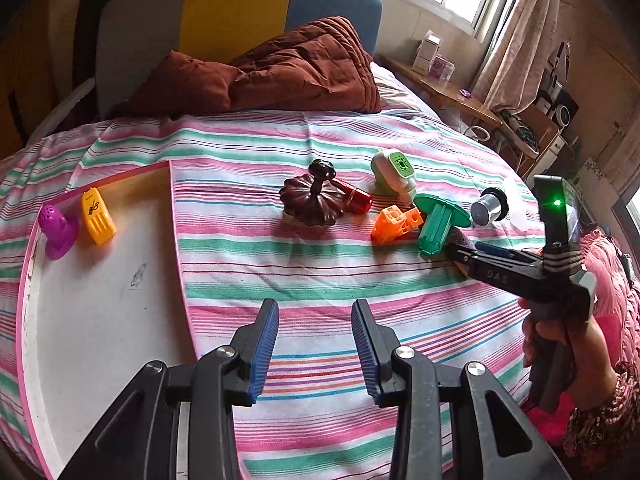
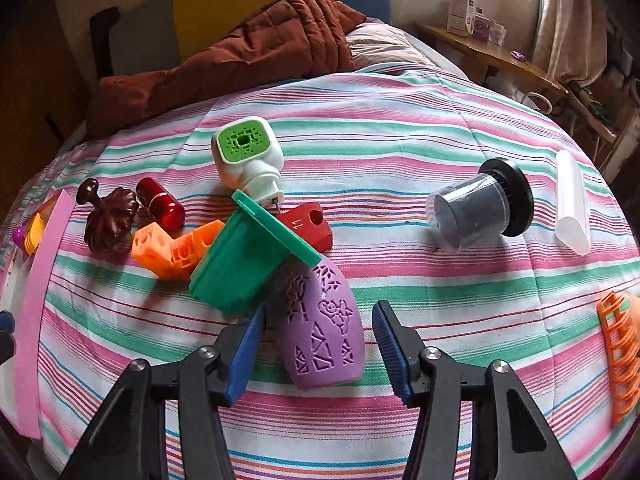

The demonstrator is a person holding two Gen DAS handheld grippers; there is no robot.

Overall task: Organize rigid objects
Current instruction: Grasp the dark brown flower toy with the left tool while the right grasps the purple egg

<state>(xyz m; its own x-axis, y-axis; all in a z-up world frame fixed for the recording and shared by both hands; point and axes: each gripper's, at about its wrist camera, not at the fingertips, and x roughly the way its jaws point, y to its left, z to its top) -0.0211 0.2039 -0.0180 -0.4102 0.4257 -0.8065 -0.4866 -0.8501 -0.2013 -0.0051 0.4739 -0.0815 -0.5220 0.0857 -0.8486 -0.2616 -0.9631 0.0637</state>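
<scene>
Small plastic pieces lie on the striped bedsheet. My right gripper (image 2: pixel 320 308) stands open around a purple patterned piece (image 2: pixel 324 332); a gap shows at the right pad. Just beyond it lie a green flanged piece (image 2: pixel 240 268), orange blocks (image 2: pixel 172 252), a red block (image 2: pixel 310 224), a red capsule (image 2: pixel 160 204), a brown knobbed lid (image 2: pixel 110 216) and a white-and-green plug-in device (image 2: pixel 248 160). My left gripper (image 1: pixel 316 308) hangs open and empty over bare sheet, beside a white tray (image 1: pixel 100 300) with a pink rim. A purple cone (image 1: pixel 58 232) and a yellow piece (image 1: pixel 97 216) rest on that tray.
A black-capped clear cylinder (image 2: pixel 476 212) and a white translucent tube (image 2: pixel 572 204) lie to the right, an orange lattice piece (image 2: pixel 620 356) at the far right edge. A brown quilt (image 1: pixel 280 72) is heaped at the bed's head. A wooden shelf (image 1: pixel 444 88) runs under the window.
</scene>
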